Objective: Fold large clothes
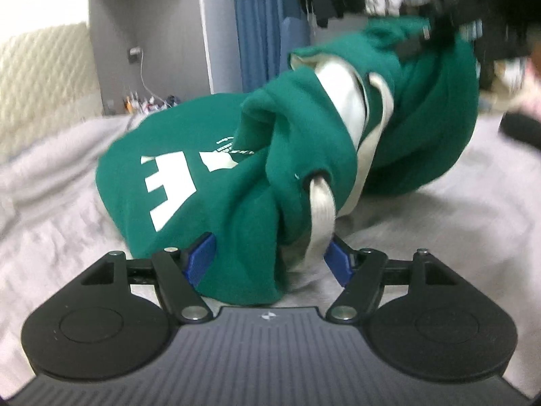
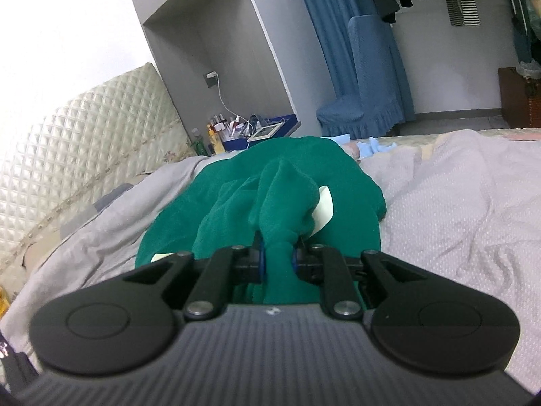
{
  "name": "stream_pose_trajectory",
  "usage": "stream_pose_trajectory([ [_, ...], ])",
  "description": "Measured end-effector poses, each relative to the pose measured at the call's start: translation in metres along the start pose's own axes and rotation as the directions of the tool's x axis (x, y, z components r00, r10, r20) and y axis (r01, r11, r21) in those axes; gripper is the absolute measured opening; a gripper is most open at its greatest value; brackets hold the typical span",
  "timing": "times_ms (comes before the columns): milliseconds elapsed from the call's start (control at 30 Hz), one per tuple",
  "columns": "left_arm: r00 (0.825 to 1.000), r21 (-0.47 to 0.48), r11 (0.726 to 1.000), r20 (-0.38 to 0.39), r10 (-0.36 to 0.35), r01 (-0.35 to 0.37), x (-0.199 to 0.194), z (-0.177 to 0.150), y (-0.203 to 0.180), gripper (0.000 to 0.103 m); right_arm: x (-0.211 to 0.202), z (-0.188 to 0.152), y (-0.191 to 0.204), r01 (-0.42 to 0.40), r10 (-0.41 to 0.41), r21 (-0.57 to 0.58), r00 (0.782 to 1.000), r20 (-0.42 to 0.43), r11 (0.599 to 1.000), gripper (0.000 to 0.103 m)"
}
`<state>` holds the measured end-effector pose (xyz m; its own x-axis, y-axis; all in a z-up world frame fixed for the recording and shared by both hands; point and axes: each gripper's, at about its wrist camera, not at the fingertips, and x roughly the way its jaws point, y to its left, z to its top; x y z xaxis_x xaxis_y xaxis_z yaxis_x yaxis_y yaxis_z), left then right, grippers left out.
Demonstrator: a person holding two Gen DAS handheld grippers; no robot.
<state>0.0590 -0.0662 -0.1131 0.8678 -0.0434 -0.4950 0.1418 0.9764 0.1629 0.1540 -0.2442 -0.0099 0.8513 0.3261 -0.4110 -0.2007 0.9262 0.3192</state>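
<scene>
A green hoodie (image 1: 209,182) with white lettering on its front lies bunched on a bed covered by a pale grey sheet (image 1: 456,209). In the left wrist view, the left tongs (image 1: 270,253) stand wide apart, their blue fingertips (image 1: 203,253) on either side of a fold of green cloth and a white drawstring (image 1: 321,209) that hangs between them; the cloth sits in the gap, not pinched. Toward the upper right of that view, the far part of the hoodie is lifted off the bed, where the blurred dark shape of the right tongs (image 1: 439,30) holds it. In the right wrist view, the right tongs (image 2: 279,260) are drawn narrow and clamp a gathered bunch of green cloth between their blue pads. Beyond the hoodie stand a quilted cream headboard (image 2: 84,155), a grey wall alcove, a blue covered chair (image 2: 368,94) and clothes hanging from above.
</scene>
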Motion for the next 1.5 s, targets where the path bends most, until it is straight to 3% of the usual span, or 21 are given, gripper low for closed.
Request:
stream_pose_trajectory([
  [100, 0.992, 0.091, 0.989, -0.023, 0.121, -0.119, 0.024, 0.000, -0.010, 0.075, 0.006, -0.004, -0.003, 0.010, -0.010, -0.005, 1.000, -0.018, 1.000, 0.017],
  [167, 0.981, 0.103, 0.978, -0.044, 0.189, -0.183, 0.040, 0.000, -0.007, 0.070, 0.011, -0.009, -0.006, 0.021, -0.021, -0.004, 0.999, -0.045, 1.000, 0.017],
  [233, 0.974, 0.034, 0.975, -0.052, 0.222, -0.220, 0.050, 0.003, 0.008, 0.043, 0.024, -0.015, -0.009, 0.053, -0.055, -0.028, 0.994, -0.091, 0.998, 0.018],
  [300, 0.978, -0.081, 0.975, -0.028, 0.205, -0.207, 0.048, 0.007, 0.026, 0.026, 0.037, -0.024, -0.012, 0.084, -0.091, -0.050, 0.985, -0.146, 0.995, 0.018],
  [433, 0.975, -0.233, 0.954, 0.072, 0.211, -0.189, 0.023, 0.018, 0.050, 0.017, 0.060, -0.037, -0.011, 0.097, -0.106, -0.051, 0.972, -0.210, 0.994, 0.019],
  [700, 0.965, -0.375, 0.921, 0.182, 0.189, -0.110, -0.028, 0.032, 0.072, 0.011, 0.008, -0.019, 0.009, 0.129, -0.128, -0.074, 0.992, 0.012, 0.989, 0.017],
  [833, 0.958, -0.400, 0.914, 0.235, 0.166, -0.060, -0.072, 0.037, 0.074, 0.010, -0.042, -0.024, 0.023, 0.146, -0.130, -0.107, 0.982, 0.139, 0.984, 0.017],
  [1067, 0.920, -0.377, 0.925, 0.346, 0.183, -0.042, -0.161, 0.045, 0.067, 0.009, -0.118, -0.018, 0.042, 0.146, -0.097, -0.142, 0.948, 0.305, 0.979, 0.017],
  [1200, 0.897, -0.399, 0.917, 0.412, 0.163, 0.017, -0.217, 0.055, 0.071, 0.009, -0.163, -0.006, 0.055, 0.125, -0.044, -0.199, 0.929, 0.367, 0.972, 0.016],
  [1367, 0.860, -0.389, 0.918, 0.490, 0.140, 0.073, -0.288, 0.086, 0.078, 0.008, -0.211, 0.026, 0.075, 0.101, 0.016, -0.250, 0.904, 0.426, 0.963, 0.016],
  [1500, 0.820, -0.328, 0.942, 0.558, 0.126, 0.078, -0.341, 0.122, 0.078, 0.009, -0.248, 0.058, 0.086, 0.093, 0.053, -0.280, 0.878, 0.475, 0.955, 0.016],
])
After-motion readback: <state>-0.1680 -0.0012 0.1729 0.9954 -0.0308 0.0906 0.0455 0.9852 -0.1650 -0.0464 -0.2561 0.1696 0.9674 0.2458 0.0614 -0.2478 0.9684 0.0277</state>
